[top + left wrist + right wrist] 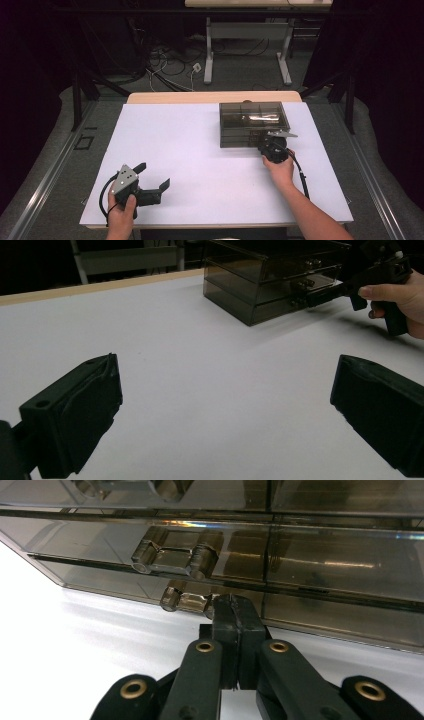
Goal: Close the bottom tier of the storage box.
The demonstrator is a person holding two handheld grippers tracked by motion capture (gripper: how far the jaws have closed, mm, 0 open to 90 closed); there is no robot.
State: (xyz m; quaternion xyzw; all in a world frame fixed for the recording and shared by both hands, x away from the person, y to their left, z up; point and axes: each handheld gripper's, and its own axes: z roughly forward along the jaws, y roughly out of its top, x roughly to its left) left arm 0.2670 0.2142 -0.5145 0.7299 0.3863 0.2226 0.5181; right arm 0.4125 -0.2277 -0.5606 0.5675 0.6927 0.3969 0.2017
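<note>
A smoky see-through drawer box [252, 122] stands at the back right of the white table [190, 150]. My right gripper [235, 607] is shut, jaws pressed flat together, and its tip touches the right end of the bottom drawer's handle [185, 601]. I cannot tell whether anything is pinched between the jaws. The middle drawer's handle [172, 560] sits just above. From the left gripper view, the box [270, 280] and the right gripper [325, 295] are at its front. My left gripper [154, 175] rests near the table's front left, open, with bare table between its jaws [225, 400].
Beyond the table's far wooden edge [210, 96] stand a second table's white legs [208, 55] and loose cables on the floor [170, 65]. Dark curtains hang at both sides.
</note>
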